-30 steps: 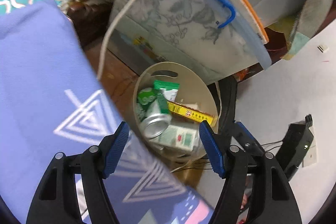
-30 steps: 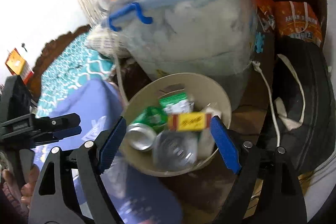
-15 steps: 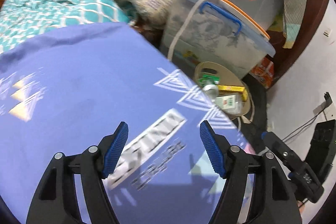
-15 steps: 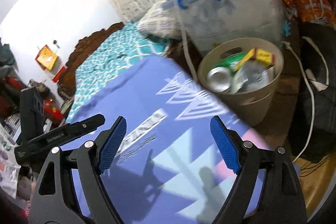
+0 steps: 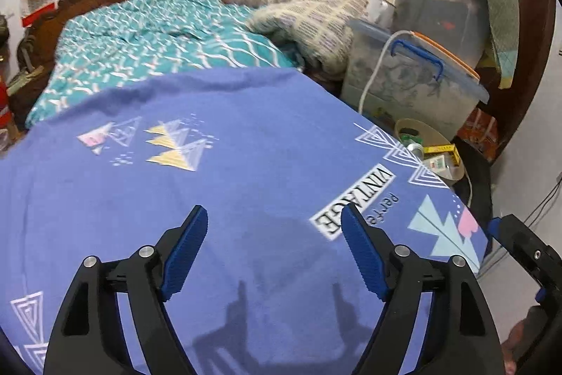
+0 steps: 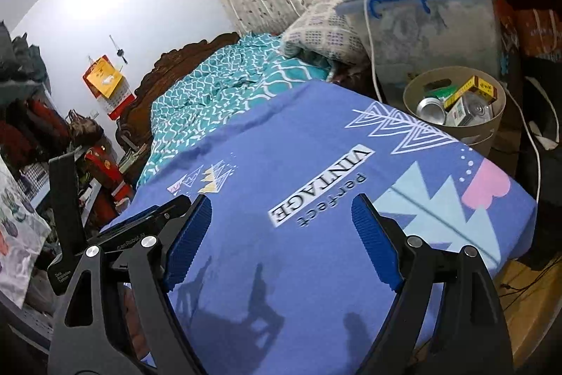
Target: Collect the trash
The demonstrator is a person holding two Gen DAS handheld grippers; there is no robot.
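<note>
A beige round bin stands on the floor past the bed's far corner, holding a silver can, a yellow box and a green wrapper. In the left wrist view the same bin is small, at the right behind the mattress edge. My left gripper hangs over the purple sheet, its jaws opening with nothing between them. My right gripper is open and empty above the sheet's "VINTAGE" print. The left gripper's body shows at the left of the right wrist view.
A clear storage tub with a blue handle and a white cord stands behind the bin. A teal quilt and a patterned pillow lie further up the bed. A black bag sits right of the bin.
Both grippers have pulled back from just above the bin to over the purple sheet, and the bin has shrunk toward the right. The left jaws stand a little wider.
</note>
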